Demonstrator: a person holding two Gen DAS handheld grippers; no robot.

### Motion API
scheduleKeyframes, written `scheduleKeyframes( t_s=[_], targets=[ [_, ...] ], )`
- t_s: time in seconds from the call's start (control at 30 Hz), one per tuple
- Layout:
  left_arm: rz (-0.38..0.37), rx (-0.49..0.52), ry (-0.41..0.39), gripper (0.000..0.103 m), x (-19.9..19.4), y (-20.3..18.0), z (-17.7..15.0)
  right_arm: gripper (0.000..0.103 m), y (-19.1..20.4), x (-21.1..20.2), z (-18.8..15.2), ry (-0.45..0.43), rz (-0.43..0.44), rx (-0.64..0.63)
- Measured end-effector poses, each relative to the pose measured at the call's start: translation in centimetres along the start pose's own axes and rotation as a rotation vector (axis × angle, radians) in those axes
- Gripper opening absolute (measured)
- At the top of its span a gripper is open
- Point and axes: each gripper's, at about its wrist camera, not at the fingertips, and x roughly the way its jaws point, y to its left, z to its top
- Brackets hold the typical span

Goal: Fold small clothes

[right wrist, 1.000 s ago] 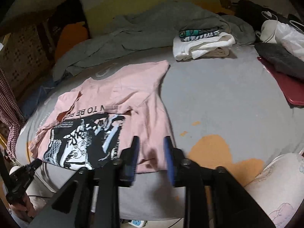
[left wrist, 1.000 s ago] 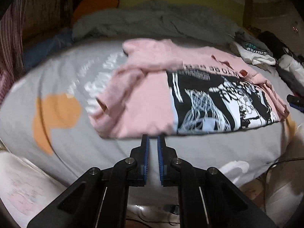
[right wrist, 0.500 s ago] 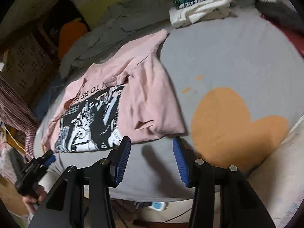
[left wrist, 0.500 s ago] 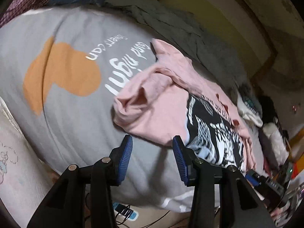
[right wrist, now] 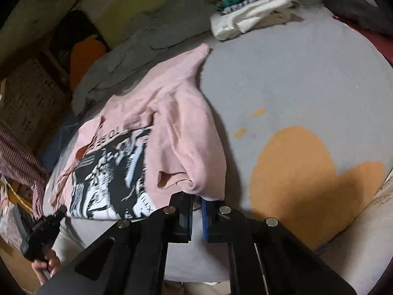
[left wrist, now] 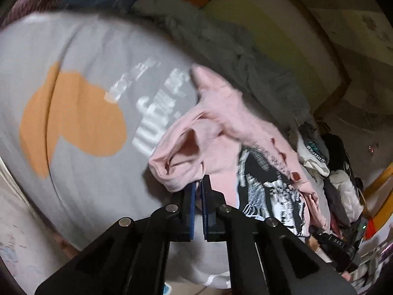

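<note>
My left gripper (left wrist: 198, 186) has just closed: its blue-padded fingers (left wrist: 192, 196) stand almost together, clamped on the near hem of the pink T-shirt (left wrist: 216, 132), beside the rumpled sleeve. My right gripper (right wrist: 196, 200) has likewise just shut, its fingers (right wrist: 205, 206) pinching the folded-over corner of the same shirt at its near edge. The shirt lies print-up on the grey bedcover (right wrist: 282, 78), its black-and-white graphic (right wrist: 110, 169) toward the left gripper's side, an orange heart shape (right wrist: 302, 172) printed on the cover just beside it. A folded white pile (right wrist: 248, 14) sits well apart, farther back on the bed.
</note>
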Motion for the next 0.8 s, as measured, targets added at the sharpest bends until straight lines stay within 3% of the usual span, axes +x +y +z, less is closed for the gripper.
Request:
scheduleKeyframes(
  t_s=[0.23, 0.43, 0.63, 0.8],
  targets=[
    [-0.014, 0.093, -0.051, 0.004, -1.1, -4.2, 4.6, 0.004, 3.1, -3.7, 1.7, -0.135, -0.030, -0.110],
    [0.049, 0.088, -0.011, 0.004, 4.8, -6.8, 12.8, 0.004, 7.1, -3.7, 8.2, -0.226, -0.075, -0.243],
    [0.167, 0.126, 0.074, 0.003, 15.3, -7.7, 19.2, 0.004, 9.8, 1.8, 16.6, -0.201, -0.120, -0.291],
    [0.211, 0.114, 0.158, 0.003, 22.5, -6.5, 21.4, 0.004, 9.6, 9.8, 22.2, -0.098, -0.146, -0.296]
  ],
)
